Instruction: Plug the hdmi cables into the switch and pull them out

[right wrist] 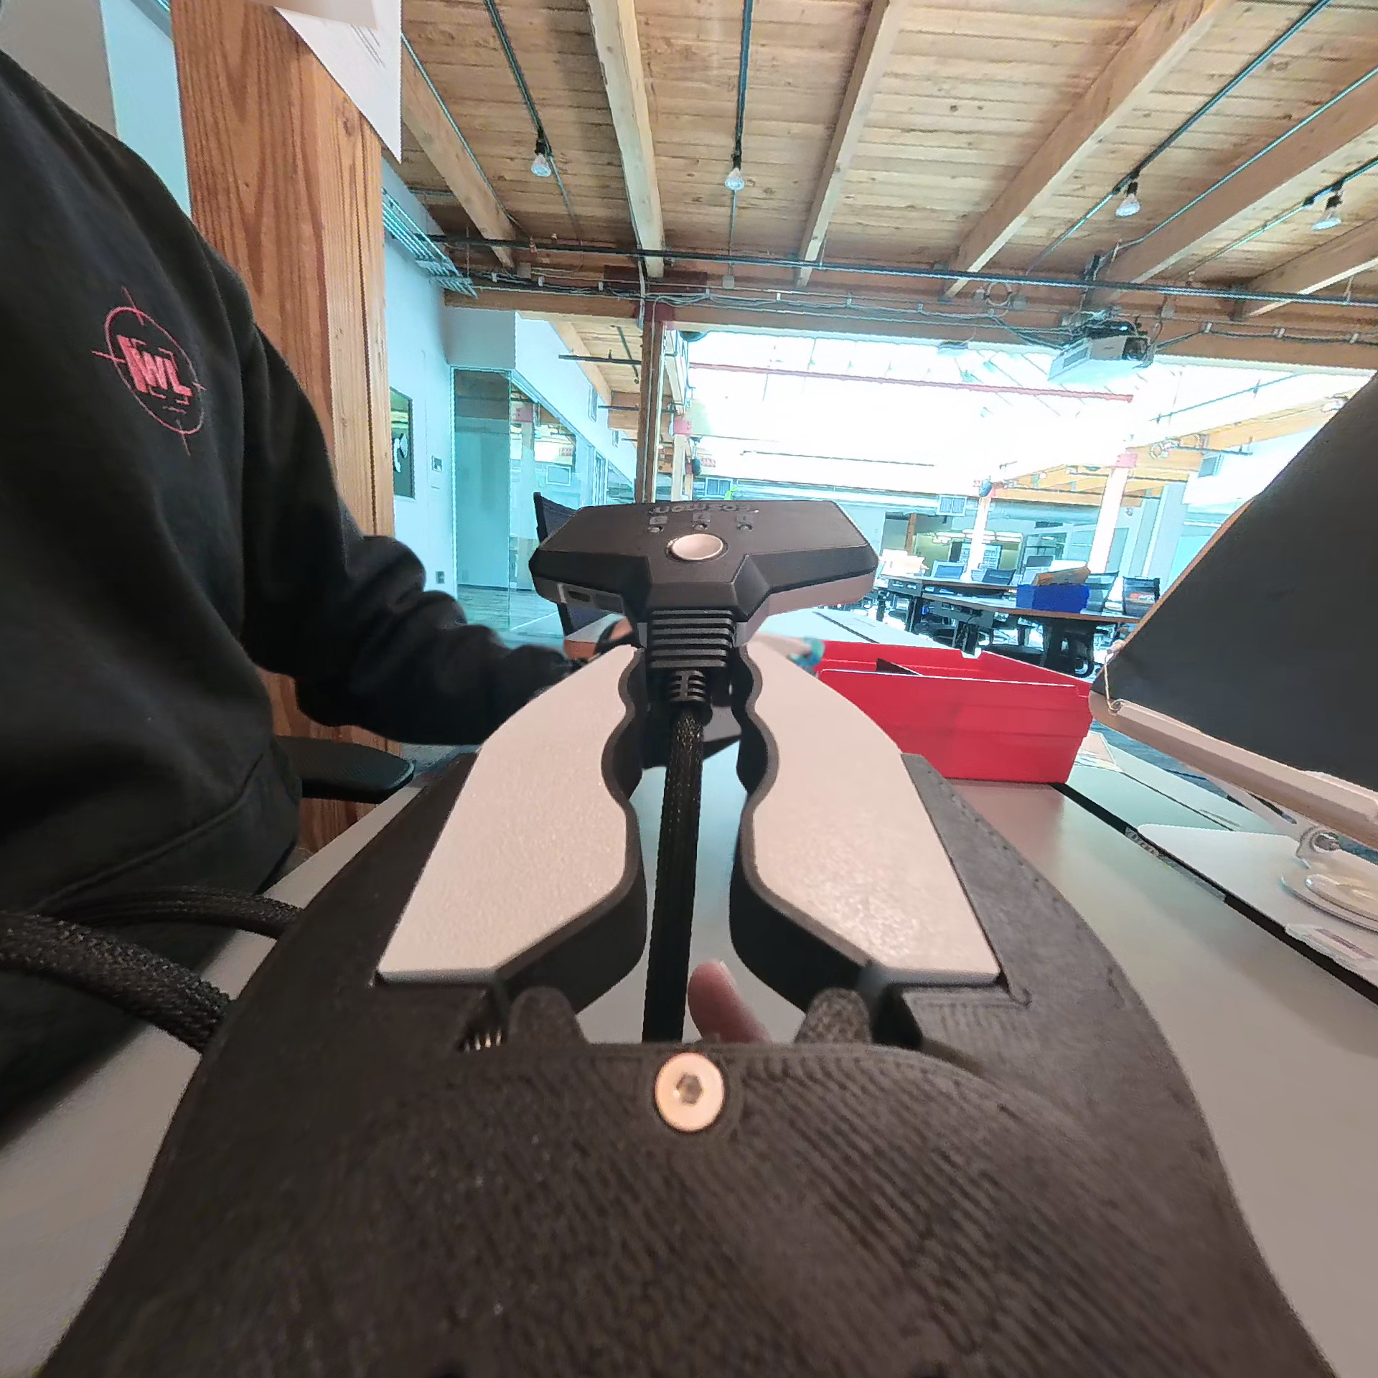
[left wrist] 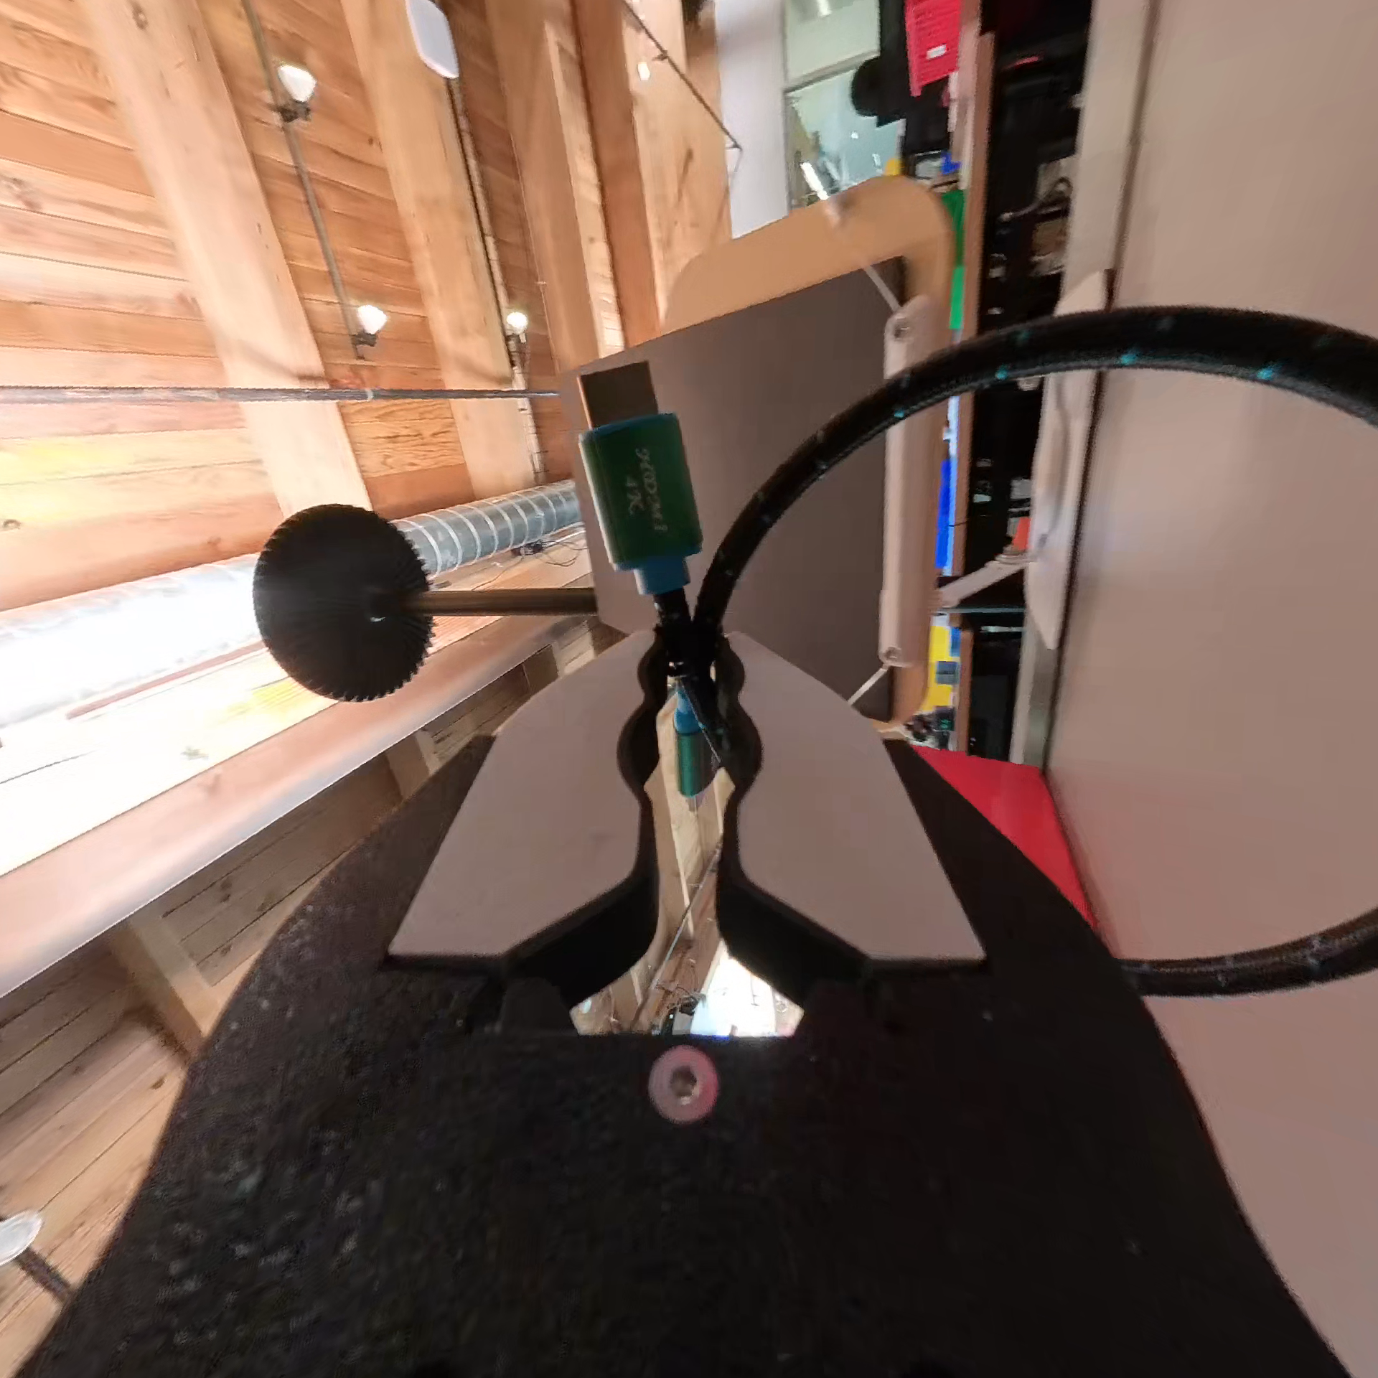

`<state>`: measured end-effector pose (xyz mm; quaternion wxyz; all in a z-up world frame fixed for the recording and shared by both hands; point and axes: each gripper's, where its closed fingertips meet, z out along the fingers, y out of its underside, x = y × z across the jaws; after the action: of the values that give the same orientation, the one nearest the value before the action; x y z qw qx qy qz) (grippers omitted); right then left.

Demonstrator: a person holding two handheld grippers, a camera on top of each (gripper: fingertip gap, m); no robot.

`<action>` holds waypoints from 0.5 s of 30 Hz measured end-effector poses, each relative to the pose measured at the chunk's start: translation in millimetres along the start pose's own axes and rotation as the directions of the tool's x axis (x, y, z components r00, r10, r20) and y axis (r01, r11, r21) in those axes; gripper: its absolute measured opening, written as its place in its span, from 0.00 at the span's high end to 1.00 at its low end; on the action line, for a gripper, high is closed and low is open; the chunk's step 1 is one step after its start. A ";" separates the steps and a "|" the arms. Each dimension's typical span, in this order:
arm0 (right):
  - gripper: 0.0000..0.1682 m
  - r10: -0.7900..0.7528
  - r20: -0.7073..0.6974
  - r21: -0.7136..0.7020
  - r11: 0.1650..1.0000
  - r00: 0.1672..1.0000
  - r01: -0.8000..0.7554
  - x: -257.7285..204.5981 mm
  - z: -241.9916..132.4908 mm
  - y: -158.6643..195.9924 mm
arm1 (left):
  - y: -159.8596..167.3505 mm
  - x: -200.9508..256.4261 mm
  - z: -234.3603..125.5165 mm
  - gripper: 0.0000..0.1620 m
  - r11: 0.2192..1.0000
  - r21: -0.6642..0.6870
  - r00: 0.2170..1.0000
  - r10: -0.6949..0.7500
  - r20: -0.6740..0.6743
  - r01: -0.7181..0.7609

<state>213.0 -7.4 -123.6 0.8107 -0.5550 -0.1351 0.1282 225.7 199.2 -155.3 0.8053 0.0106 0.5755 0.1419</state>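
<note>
In the left wrist view, my left gripper [left wrist: 690, 645] is shut on a black braided HDMI cable [left wrist: 835, 440] just behind its green and blue plug [left wrist: 643, 503]. The plug sticks out past the fingertips, held up in the air, and the cable loops away to the right. A second green plug [left wrist: 690, 753] shows below, between the fingers. In the right wrist view, my right gripper [right wrist: 686, 660] is shut on the ribbed strain relief [right wrist: 687, 634] of the black HDMI switch [right wrist: 701, 555]. The switch sits beyond the fingertips, above the table, and its black braided cable [right wrist: 671, 857] runs back between the fingers.
A red bin [right wrist: 962, 701] stands on the grey table [right wrist: 1163, 969] ahead right. A tilted dark panel on a white stand [right wrist: 1253, 619] is at the right. A person in a black sweatshirt [right wrist: 134, 522] is close on the left. A black fan-shaped disc on a rod [left wrist: 343, 600] is left of the plug.
</note>
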 end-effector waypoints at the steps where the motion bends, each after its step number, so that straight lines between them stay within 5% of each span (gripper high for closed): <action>1: 0.87 0.000 0.000 0.000 1.000 1.000 0.000 0.0 -0.2 0.2 | -2.8 5.3 -7.2 0.93 1.000 0.001 1.000 -0.006 -0.017 0.006; 8: 0.87 0.005 0.008 -0.009 1.000 1.000 -0.004 -0.8 1.4 2.7 | -11.9 -6.2 -56.7 0.87 0.996 -0.006 0.995 -0.092 -0.049 0.092; 12: 0.87 -0.005 0.013 -0.025 1.000 1.000 0.006 -3.0 3.1 3.7 | -13.5 9.6 -88.9 0.67 0.974 -0.005 0.939 -0.219 -0.265 0.226; 15: 0.87 -0.005 0.017 -0.029 1.000 1.000 0.005 -3.6 4.1 4.5 | -14.9 30.7 -119.0 0.68 0.960 -0.007 0.837 -0.249 -0.487 0.281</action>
<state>208.0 -3.6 -126.7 0.8017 -0.5654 -0.1450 0.1287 127.4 175.0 -226.5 0.6469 -0.0788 0.7584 0.0086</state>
